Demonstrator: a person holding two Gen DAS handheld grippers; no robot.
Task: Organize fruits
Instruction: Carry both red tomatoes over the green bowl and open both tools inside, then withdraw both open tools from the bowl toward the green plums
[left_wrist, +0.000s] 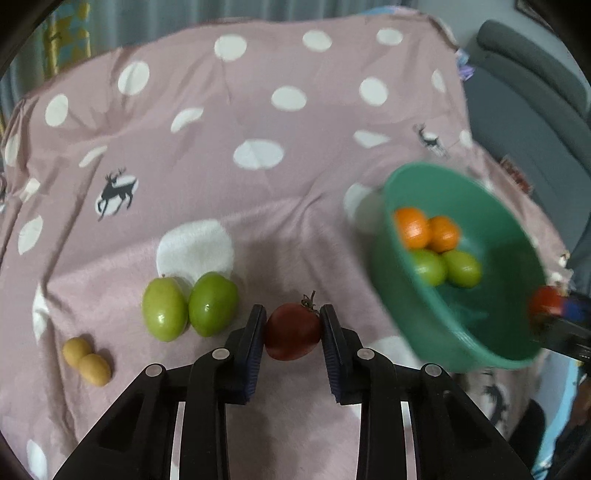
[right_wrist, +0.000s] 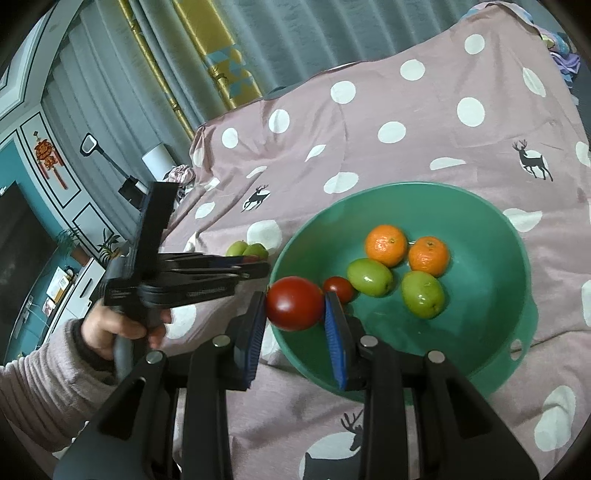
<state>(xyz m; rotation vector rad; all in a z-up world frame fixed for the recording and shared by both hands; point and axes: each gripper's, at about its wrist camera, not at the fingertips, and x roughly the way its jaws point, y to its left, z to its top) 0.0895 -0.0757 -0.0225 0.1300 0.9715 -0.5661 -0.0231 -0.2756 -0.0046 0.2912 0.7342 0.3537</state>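
Tomatoes sit in both tools. The left gripper (left_wrist: 292, 332) has its black fingers (left_wrist: 255, 343) pressed against either side of a dark red tomato with a dried green stalk (left_wrist: 292, 334), closed tight on it above the pink polka-dot cloth with deer prints (left_wrist: 221, 147). Whether the fruit is clear of the cloth cannot be told. Just left of it two smooth green oval fruits (left_wrist: 190, 308) lie side by side, touching, and further left two small yellow-brown oval fruits (left_wrist: 86, 361) lie against each other on the cloth.

The right gripper (right_wrist: 295, 306) holds a brighter round red tomato (right_wrist: 294, 302) squeezed between its blue-padded fingers (right_wrist: 336, 332), at the near left rim of the round green plastic bowl (right_wrist: 517, 332). Inside the bowl lie two orange mandarins (right_wrist: 406, 249) touching each other, two green oval fruits (right_wrist: 397, 288) in front of them, and a smaller red tomato (right_wrist: 339, 288) just behind the right gripper's finger.

In the right wrist view a hand (right_wrist: 114, 332) in a ribbed pale sleeve (right_wrist: 40, 380) grips the handle of the left tool, which reaches toward the green fruits on the cloth.
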